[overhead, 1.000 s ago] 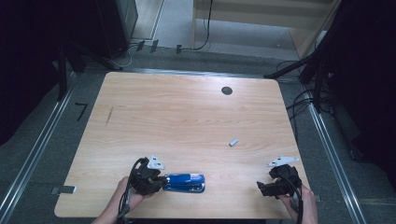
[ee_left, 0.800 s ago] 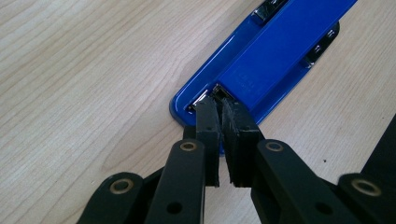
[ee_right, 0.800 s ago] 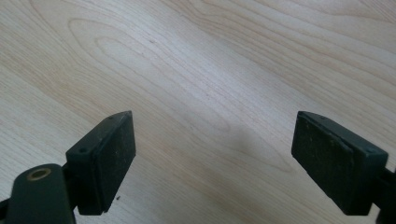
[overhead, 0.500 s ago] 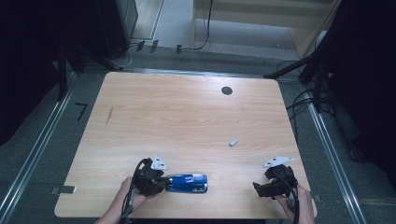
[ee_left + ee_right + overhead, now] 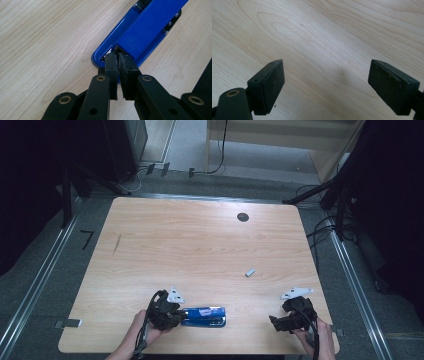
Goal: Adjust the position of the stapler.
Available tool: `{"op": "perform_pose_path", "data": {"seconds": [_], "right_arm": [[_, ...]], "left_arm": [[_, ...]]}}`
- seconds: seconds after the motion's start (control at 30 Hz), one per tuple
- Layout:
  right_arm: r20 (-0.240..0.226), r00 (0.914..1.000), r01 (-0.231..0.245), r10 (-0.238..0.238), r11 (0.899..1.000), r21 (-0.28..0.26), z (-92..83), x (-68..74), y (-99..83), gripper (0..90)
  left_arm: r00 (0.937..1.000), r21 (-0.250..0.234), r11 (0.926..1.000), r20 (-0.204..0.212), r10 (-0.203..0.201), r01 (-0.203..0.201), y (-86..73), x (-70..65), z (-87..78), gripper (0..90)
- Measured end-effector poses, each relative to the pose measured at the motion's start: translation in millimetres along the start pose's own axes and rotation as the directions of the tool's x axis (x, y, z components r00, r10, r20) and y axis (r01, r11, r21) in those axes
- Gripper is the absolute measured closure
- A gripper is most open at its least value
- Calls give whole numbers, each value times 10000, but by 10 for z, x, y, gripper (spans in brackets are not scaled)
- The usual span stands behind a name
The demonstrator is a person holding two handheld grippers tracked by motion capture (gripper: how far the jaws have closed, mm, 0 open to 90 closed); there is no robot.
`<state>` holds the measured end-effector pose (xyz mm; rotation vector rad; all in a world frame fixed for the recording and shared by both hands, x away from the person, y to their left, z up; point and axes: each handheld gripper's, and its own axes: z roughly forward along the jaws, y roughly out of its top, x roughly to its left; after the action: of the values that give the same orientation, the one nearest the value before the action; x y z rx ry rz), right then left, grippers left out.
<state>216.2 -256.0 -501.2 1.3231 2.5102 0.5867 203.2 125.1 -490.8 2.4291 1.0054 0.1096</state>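
Right now your left gripper [image 5: 176, 314] sits at the near edge of the wooden table [image 5: 200, 245], left of the middle, with your hand wrapped around its body. Its 2 jaws are pressed together, pad against pad, and their tips rest at the near end of the blue stapler [image 5: 204, 316]. In the left gripper view, the closed tips [image 5: 117, 58] meet the stapler [image 5: 145, 32] right where its blue top arm joins the rounded base; whether they pinch a small part there or merely touch it, you cannot tell from these frames. The stapler lies flat on the wood, its long side running roughly along the near edge, stretching from your left gripper toward the right, with a pale label on its top.

Your right gripper [image 5: 276, 321] hovers near the table's near right corner, well apart from the stapler. Its jaws are spread wide, and in the right gripper view its 2 black pads [image 5: 268, 85] stand far apart with bare wood grain between them, holding nothing.

Farther out, a small grey metal piece [image 5: 250, 272] lies alone on the wood, beyond the gap between your 2 grippers and closer to the right one. Farther still, near the far edge, a dark round hole [image 5: 243, 217] sits in the tabletop, right of the middle. A thin dark mark [image 5: 116, 244] runs across the wood on the left side.
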Motion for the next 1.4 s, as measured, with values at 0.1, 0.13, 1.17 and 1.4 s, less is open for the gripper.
{"op": "perform_pose_path", "data": {"seconds": [0.1, 0.13, 1.17, 1.4], "right_arm": [[-72, 10000, -6, 6, 10000, -62, -15, 30, 12, 142], [-128, 9999, 27, -29, 9999, -110, -20, 40, 15, 142], [-2101, 9737, 726, -883, 9940, -816, 31, 570, 290, 168], [-2332, 9659, 956, -1122, 9921, -812, 55, 676, 329, 181]], "left_arm": [[9999, 76, 10000, 138, 16, -17, 2, 43, -12, 807], [9999, 102, 9999, 134, 56, -57, 3, 60, -24, 784], [9907, -72, 9921, 533, 1254, -1252, 344, -107, -7, 229], [9888, -117, 9903, 537, 1392, -1388, 380, -131, 24, 212]]}}
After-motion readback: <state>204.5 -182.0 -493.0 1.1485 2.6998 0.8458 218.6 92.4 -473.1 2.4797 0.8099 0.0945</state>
